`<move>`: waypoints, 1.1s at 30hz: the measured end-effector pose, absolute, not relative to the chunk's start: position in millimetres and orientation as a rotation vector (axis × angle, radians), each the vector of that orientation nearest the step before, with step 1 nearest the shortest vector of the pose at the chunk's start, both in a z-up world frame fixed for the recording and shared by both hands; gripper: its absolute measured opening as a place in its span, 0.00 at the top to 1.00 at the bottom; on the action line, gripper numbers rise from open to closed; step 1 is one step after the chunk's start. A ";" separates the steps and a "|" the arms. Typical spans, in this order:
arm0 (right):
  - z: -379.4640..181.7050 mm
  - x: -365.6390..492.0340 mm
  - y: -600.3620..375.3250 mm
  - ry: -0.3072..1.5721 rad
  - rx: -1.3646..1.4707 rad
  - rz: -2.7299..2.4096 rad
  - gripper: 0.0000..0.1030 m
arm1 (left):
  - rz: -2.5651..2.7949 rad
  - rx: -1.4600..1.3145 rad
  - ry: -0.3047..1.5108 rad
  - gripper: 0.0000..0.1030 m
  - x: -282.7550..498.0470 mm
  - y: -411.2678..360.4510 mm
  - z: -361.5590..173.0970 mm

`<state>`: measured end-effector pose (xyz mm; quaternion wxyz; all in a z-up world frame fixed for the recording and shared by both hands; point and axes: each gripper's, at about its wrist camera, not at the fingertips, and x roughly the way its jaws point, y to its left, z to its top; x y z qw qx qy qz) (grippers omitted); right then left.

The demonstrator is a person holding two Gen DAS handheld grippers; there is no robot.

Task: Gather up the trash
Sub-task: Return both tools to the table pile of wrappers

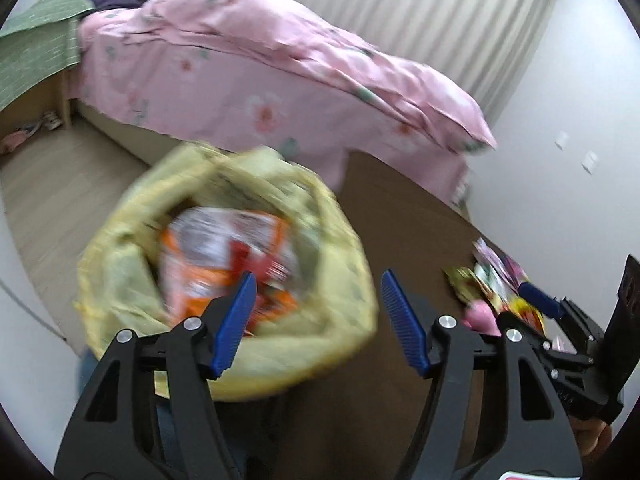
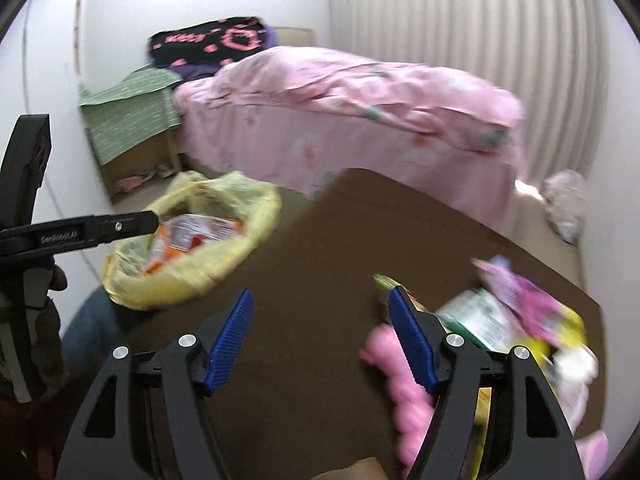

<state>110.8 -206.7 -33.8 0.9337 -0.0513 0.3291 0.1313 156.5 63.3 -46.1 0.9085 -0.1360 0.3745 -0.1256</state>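
Left wrist view: the left gripper [image 1: 318, 292] hangs with its blue fingers [image 1: 236, 322] spread wide, holding nothing. Below and ahead of it sits a yellow bag [image 1: 120, 276], mouth open upward, at the left edge of a brown table [image 1: 400, 208]. Inside the bag lies an orange and white wrapper [image 1: 224, 248], blurred. The left finger overlaps the bag's mouth; the right finger is over the bag's right rim. At the right, on the table, lies a heap of trash [image 1: 486, 280], colourful wrappers, with the right gripper [image 1: 538, 302] beside it; its state cannot be told from here. Behind the table stands a bed [image 1: 256, 80] under a pink cover, with a green cloth [image 1: 36, 48] to its left.

Right wrist view: the right gripper [image 2: 320, 308] is over the table [image 2: 332, 232], fingers [image 2: 232, 338] wide apart and empty. Its right finger touches or overlaps the trash [image 2: 496, 320] lying at the table's right side: a green and white packet, purple and yellow wrappers, and a pink lumpy thing [image 2: 404, 396] just behind that finger. The bag [image 2: 224, 268] stands at the table's left edge, well apart from the trash, with the wrapper [image 2: 192, 236] in it. The left gripper [image 2: 148, 220] reaches in from the left to the bag's rim; the view does not show whether it touches. The bed [image 2: 360, 120] fills the background
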 end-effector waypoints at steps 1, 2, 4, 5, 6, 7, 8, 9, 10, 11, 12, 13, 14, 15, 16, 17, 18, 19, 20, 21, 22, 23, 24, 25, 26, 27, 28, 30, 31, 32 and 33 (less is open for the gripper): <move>-35.7 105.3 -214.5 0.674 -0.106 0.238 0.36 | -0.287 -0.264 0.772 0.40 151.8 50.2 -46.7; -38.3 99.2 -224.6 0.679 -0.105 0.200 0.36 | -0.315 -0.249 0.771 0.40 147.8 37.8 -47.7; -41.5 85.8 -245.7 0.676 -0.093 0.154 0.36 | -0.377 -0.200 0.760 0.40 138.2 11.1 -48.4; -41.9 78.3 -255.1 0.667 -0.091 0.129 0.36 | -0.403 -0.175 0.754 0.40 133.6 -0.4 -48.3; -42.2 70.7 -262.1 0.656 -0.094 0.104 0.36 | -0.421 -0.159 0.753 0.40 131.4 -7.4 -48.9; -41.9 59.2 -271.5 0.639 -0.103 0.068 0.36 | -0.455 -0.132 0.754 0.40 127.5 -20.3 -49.7; -42.6 53.4 -277.3 0.632 -0.107 0.049 0.36 | -0.484 -0.110 0.758 0.40 125.1 -31.7 -50.4; -42.9 46.6 -283.9 0.627 -0.109 0.029 0.36 | -0.518 -0.086 0.762 0.40 121.8 -44.6 -51.7; -44.7 38.2 -292.8 0.623 -0.109 0.003 0.36 | -0.536 -0.071 0.764 0.40 119.7 -51.5 -52.4; -46.5 32.2 -300.9 0.622 -0.105 -0.014 0.36 | -0.559 -0.050 0.765 0.40 117.4 -62.4 -53.6; -48.1 27.0 -307.6 0.624 -0.096 -0.028 0.36 | -0.582 -0.030 0.767 0.40 115.2 -73.0 -55.1; -51.2 20.8 -316.6 0.627 -0.080 -0.043 0.36 | -0.599 -0.019 0.767 0.40 114.0 -81.3 -55.7; -54.9 13.8 -326.5 0.631 -0.062 -0.062 0.36 | -0.622 -0.006 0.769 0.40 113.9 -91.3 -56.9; -58.2 9.5 -334.0 0.636 -0.050 -0.077 0.36 | -0.642 0.006 0.769 0.40 113.8 -98.6 -57.7; -60.5 6.3 -338.8 0.640 -0.042 -0.088 0.36 | -0.669 0.024 0.765 0.40 113.8 -108.3 -57.7; -63.6 1.0 -345.8 0.642 -0.031 -0.105 0.36 | -0.694 0.040 0.758 0.40 113.9 -117.0 -57.0; -65.5 -3.3 -351.0 0.642 -0.019 -0.115 0.36 | -0.714 0.054 0.750 0.40 115.3 -124.4 -55.9; -67.9 -10.8 -357.5 0.639 -0.006 -0.122 0.36 | -0.731 0.069 0.742 0.40 119.9 -133.8 -54.4; -68.8 -14.7 -361.9 0.636 0.008 -0.126 0.36 | -0.738 0.080 0.739 0.40 125.7 -141.3 -52.7; -69.4 -18.3 -365.2 0.633 0.020 -0.132 0.36 | -0.734 0.090 0.744 0.40 131.5 -147.9 -51.5; -70.2 -22.2 -368.4 0.629 0.030 -0.143 0.36 | -0.715 0.089 0.768 0.40 141.5 -153.9 -51.3; -70.9 -25.6 -370.8 0.623 0.036 -0.155 0.36 | -0.707 0.054 0.799 0.40 151.0 -156.3 -51.2; -72.4 -29.6 -373.2 0.616 0.040 -0.169 0.36 | -0.710 0.006 0.828 0.40 160.2 -157.2 -52.1; -73.4 -31.5 -373.7 0.612 0.041 -0.178 0.36 | -0.702 -0.054 0.868 0.40 171.6 -156.5 -54.6; -74.2 -32.6 -373.8 0.610 0.041 -0.183 0.36 | -0.674 -0.092 0.899 0.40 179.2 -156.0 -57.7; -75.3 -33.2 -374.2 0.610 0.040 -0.188 0.36 | -0.645 -0.115 0.921 0.40 185.9 -155.4 -61.1; -77.4 -33.3 -373.9 0.612 0.039 -0.191 0.36 | -0.611 -0.129 0.939 0.41 193.6 -156.8 -64.9; -79.7 -32.7 -373.9 0.618 0.039 -0.184 0.36 | -0.556 -0.132 0.951 0.43 205.4 -159.6 -72.0; -81.2 -31.9 -372.4 0.622 0.039 -0.175 0.36 | -0.524 -0.132 0.966 0.46 211.8 -161.6 -77.6; -82.3 -30.7 -370.5 0.627 0.037 -0.168 0.36 | -0.495 -0.131 0.991 0.53 218.2 -163.3 -83.9; -83.6 -29.8 -368.7 0.631 0.032 -0.162 0.36 | -0.482 -0.137 1.016 0.56 223.2 -164.8 -88.9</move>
